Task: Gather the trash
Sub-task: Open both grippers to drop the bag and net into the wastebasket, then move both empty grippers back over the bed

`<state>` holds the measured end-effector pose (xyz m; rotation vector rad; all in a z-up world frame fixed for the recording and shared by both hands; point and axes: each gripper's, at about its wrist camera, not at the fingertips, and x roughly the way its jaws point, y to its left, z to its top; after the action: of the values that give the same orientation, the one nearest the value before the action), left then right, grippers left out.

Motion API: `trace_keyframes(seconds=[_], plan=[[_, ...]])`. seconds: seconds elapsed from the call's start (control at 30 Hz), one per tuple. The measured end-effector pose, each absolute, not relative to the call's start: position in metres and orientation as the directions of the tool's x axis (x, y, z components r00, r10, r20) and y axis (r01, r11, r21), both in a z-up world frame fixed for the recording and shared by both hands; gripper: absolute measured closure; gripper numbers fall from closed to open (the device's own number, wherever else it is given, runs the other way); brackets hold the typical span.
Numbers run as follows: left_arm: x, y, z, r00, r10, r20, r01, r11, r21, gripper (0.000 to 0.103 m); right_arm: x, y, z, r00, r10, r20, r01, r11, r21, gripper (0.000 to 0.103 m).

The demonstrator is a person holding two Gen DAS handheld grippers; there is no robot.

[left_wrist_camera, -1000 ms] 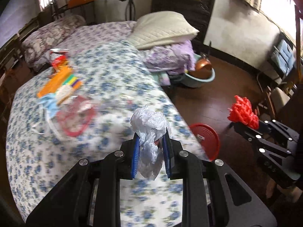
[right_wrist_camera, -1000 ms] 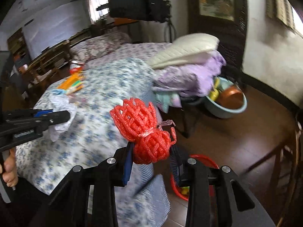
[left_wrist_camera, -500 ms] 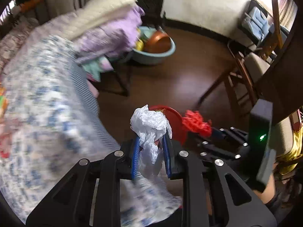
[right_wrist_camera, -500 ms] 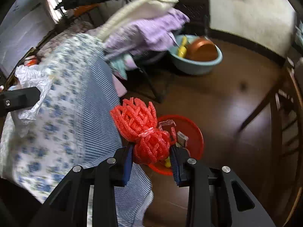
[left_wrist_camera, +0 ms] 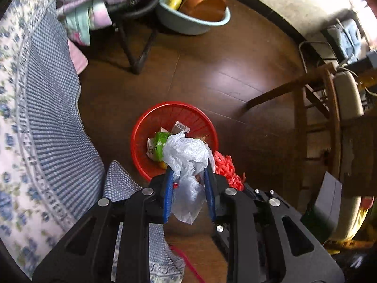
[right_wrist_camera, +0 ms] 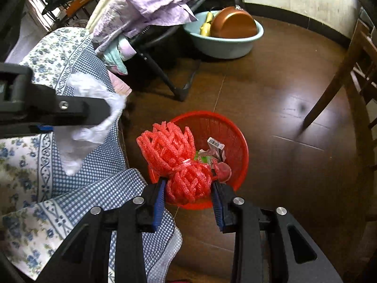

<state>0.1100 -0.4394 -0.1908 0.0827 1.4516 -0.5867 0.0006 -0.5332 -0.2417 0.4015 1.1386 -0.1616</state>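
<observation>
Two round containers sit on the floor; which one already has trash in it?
The red basket, holding wrappers and a small carton. The pale blue basin beside the clothes rack holds a copper pan instead.

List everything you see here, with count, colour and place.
plastic bag: one, white, crumpled, in the left tool
foam net: one, red, in the right tool
basket: one, red, on the floor, holding wrappers
basin: one, pale blue, on the floor beyond the basket
pan: one, copper, in the basin
bedspread: one, blue floral and checked, left
clothes: a pile, lilac, on a dark folding frame
chair: one, wooden, right
left tool: black, blue pads, closed on the bag
right tool: black, blue pads, closed on the net
</observation>
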Motion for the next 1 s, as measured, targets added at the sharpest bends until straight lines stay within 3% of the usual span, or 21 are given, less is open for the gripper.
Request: trace_keyframes(seconds=[0.17, 0.23, 0.27, 0.3, 0.33, 0.37, 0.67, 1.0], plan=[[0.119, -0.443, -0.202, -0.003, -0.328, -0.945, 0.394, 0.868, -0.303, 0.077, 0.012, -0.537, -0.254, 0.41, 0.076, -0.909, 0.332, 0.916, 0.226, 0.068], [0.122, -0.444, -0.204, -0.004, -0.329, -0.944, 0.384, 0.872, -0.305, 0.071, 0.013, -0.539, -0.256, 0.411, 0.068, -0.909, 0.341, 0.913, 0.222, 0.065], [0.123, -0.444, -0.204, -0.005, -0.329, -0.944, 0.38, 0.873, -0.306, 0.06, 0.014, -0.54, -0.256, 0.411, 0.053, -0.91, 0.349, 0.913, 0.21, 0.065], [0.124, -0.445, -0.205, -0.005, -0.327, -0.945, 0.377, 0.875, -0.305, 0.042, 0.015, -0.541, -0.257, 0.408, 0.042, -0.912, 0.354, 0.914, 0.2, 0.056], [0.126, -0.445, -0.205, 0.008, -0.32, -0.947, 0.369, 0.882, -0.294, 0.035, 0.015, -0.541, -0.258, 0.4, 0.011, -0.917, 0.364, 0.916, 0.17, 0.044], [0.127, -0.445, -0.204, 0.022, -0.32, -0.947, 0.364, 0.885, -0.29, 0.032, 0.014, -0.541, -0.258, 0.398, -0.008, -0.917, 0.366, 0.918, 0.151, 0.042], [0.126, -0.44, -0.198, 0.043, -0.324, -0.945, 0.369, 0.884, -0.287, 0.032, -0.008, -0.55, -0.247, 0.389, -0.011, -0.921, 0.394, 0.906, 0.155, 0.04], [0.096, -0.414, -0.119, 0.149, -0.392, -0.908, 0.438, 0.849, -0.295, 0.027, -0.024, -0.54, -0.177, 0.466, -0.087, -0.881, 0.395, 0.911, 0.119, 0.02]])
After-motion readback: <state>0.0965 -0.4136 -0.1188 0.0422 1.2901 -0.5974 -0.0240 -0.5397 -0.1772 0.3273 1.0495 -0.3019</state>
